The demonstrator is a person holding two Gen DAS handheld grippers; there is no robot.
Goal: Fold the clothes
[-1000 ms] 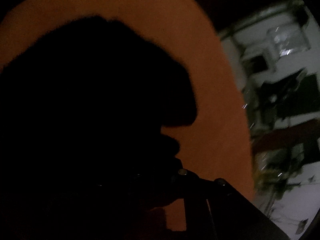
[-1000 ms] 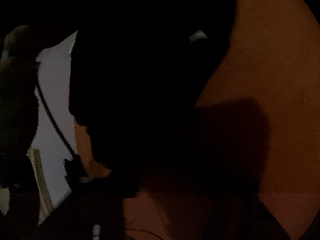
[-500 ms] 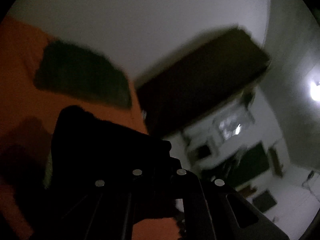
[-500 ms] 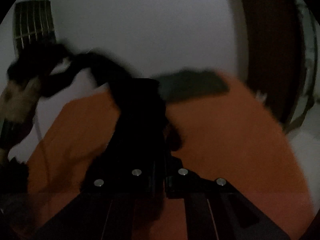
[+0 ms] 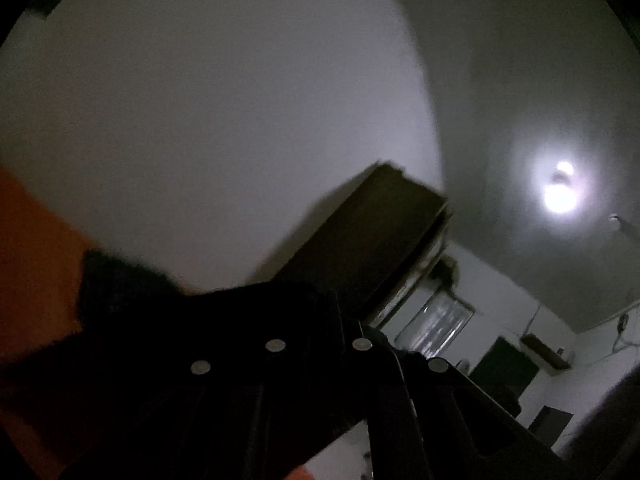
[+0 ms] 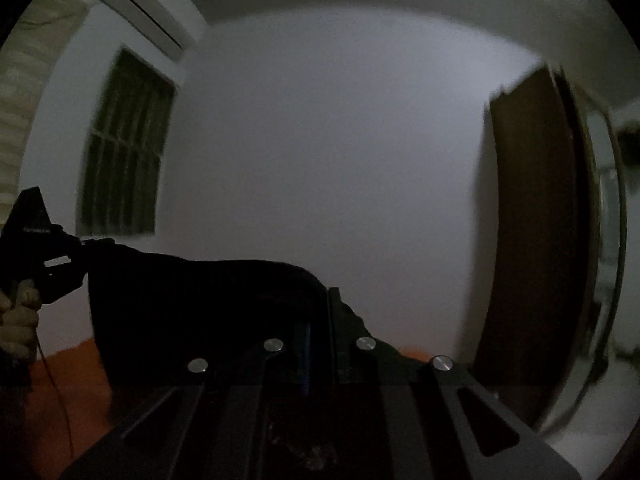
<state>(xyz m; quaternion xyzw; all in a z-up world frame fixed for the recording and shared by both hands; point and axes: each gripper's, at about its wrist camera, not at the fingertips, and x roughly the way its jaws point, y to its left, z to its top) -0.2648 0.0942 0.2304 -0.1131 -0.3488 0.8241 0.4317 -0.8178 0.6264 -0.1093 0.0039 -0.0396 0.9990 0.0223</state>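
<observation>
A pale wall [image 6: 328,152] and a brown door [image 6: 532,220] frame the dim room above an orange surface [image 6: 60,384]. A black garment [image 6: 200,304] hangs stretched in the air between two hand-held grippers. The right gripper [image 6: 330,300] pinches one end with its fingers closed; the left gripper [image 6: 82,258], held in a hand [image 6: 18,320], clamps the other end.

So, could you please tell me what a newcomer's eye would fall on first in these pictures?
Probably the black garment, held up in the air and stretched between the left gripper, at the left edge of the right wrist view, and the right gripper, whose jaws are shut on it. Next, the bright ceiling lamp at the right of the left wrist view, and the orange surface low at its left.
</observation>
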